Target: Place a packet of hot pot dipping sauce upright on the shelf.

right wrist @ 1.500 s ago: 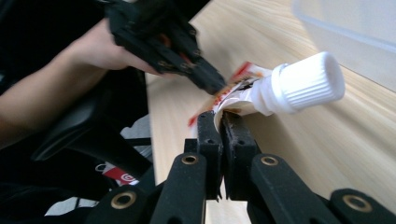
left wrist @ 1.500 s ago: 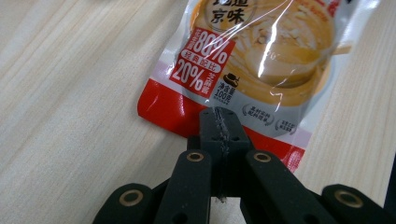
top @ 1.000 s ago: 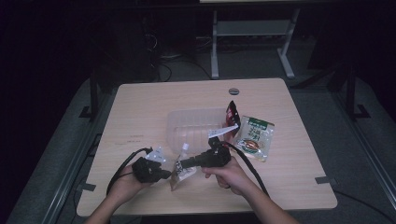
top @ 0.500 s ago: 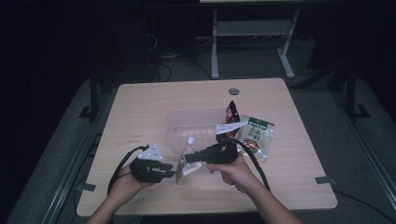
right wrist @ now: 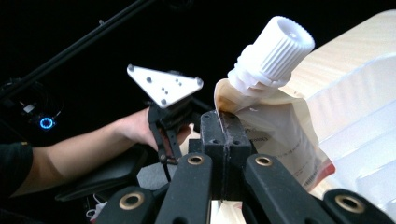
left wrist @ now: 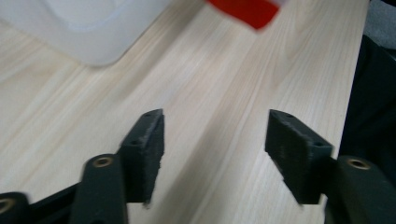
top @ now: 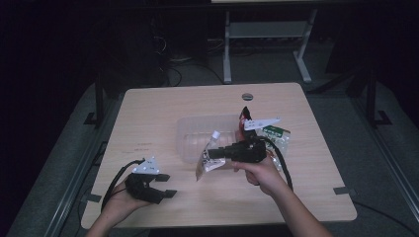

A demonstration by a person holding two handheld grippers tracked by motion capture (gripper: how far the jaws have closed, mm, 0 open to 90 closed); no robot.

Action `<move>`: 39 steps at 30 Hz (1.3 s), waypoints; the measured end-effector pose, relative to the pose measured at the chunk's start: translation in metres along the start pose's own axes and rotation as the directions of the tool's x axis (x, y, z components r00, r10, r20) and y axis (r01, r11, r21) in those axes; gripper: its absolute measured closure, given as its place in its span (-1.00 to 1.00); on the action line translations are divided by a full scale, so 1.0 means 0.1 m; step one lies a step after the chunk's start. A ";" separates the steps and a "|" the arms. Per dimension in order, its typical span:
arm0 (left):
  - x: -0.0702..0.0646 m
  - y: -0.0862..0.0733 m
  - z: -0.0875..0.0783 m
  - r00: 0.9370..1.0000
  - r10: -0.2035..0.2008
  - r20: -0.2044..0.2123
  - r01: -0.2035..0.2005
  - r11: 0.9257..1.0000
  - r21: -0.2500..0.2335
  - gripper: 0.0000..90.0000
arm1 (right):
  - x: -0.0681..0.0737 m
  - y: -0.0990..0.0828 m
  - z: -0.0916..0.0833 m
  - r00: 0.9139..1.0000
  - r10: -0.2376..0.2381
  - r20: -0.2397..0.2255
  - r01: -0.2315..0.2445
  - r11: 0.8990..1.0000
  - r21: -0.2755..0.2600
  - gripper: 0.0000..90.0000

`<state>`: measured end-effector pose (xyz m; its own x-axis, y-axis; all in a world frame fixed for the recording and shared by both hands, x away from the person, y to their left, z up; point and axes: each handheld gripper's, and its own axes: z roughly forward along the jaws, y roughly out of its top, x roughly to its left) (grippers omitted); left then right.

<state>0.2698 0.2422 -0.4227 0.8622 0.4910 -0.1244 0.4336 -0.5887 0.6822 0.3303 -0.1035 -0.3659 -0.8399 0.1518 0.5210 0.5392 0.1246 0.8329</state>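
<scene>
Right gripper [right wrist: 224, 122]: black jaws pressed together, pinching the top edge of a soft clear pouch with a white ribbed screw cap [right wrist: 275, 140] just below its spout. Cap rising up and to the right of the fingertips, pouch body hanging off to their right, brownish liquid showing at the neck. From above, the same right gripper [top: 215, 152] held over the table, pouch [top: 207, 160] dangling from its tips beside the near edge of a clear plastic tub [top: 197, 133].

Left gripper [left wrist: 215, 140]: jaws spread wide, just been opening, nothing between the pads [left wrist: 149, 140], bare light wooden tabletop [left wrist: 224, 93] beyond them. Corner of the tub ahead and to the left of the fingertips, blurred red patch farther ahead. From above, left gripper [top: 165, 185] well apart from the pouch, near the table's front edge.
</scene>
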 end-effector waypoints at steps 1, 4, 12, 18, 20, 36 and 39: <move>0.01 -0.01 -0.01 1.000 -0.011 -0.007 0.011 1.000 -0.006 -0.27 | 0.00 0.02 -0.02 1.000 0.002 0.003 -0.002 1.000 -0.007 1.00; 0.04 -0.02 -0.02 0.999 -0.038 -0.012 0.038 0.999 -0.013 -0.41 | -0.01 0.08 -0.06 1.000 -0.001 0.007 0.001 1.000 -0.024 1.00; 0.09 -0.07 0.05 1.000 -0.017 -0.010 0.017 1.000 0.014 -0.60 | -0.05 0.29 -0.17 0.999 -0.018 0.026 0.019 0.999 -0.047 1.00; 0.11 -0.08 0.07 1.000 0.008 -0.006 -0.008 0.999 0.040 -0.63 | -0.11 0.42 -0.19 0.999 -0.030 0.035 0.032 0.998 -0.054 1.00; 0.11 -0.09 0.08 1.000 -0.004 -0.003 0.004 0.999 0.038 -0.63 | -0.13 0.46 -0.17 0.999 -0.039 0.037 0.041 0.998 -0.052 1.00; 0.12 -0.11 0.09 1.000 -0.008 0.002 0.007 0.999 0.046 -0.63 | -0.28 0.74 0.05 0.996 -0.051 0.068 0.054 0.998 -0.034 1.00; 0.12 -0.11 0.09 1.000 -0.008 -0.002 0.008 0.999 0.035 -0.62 | -0.31 0.77 0.10 0.996 -0.052 0.070 0.055 0.998 -0.038 1.00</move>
<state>0.2782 0.2487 -0.4383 0.8581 0.4972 -0.1281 0.4495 -0.6069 0.6554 0.3980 -0.0885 -0.3199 -0.8605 0.2138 0.4625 0.4896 0.0959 0.8666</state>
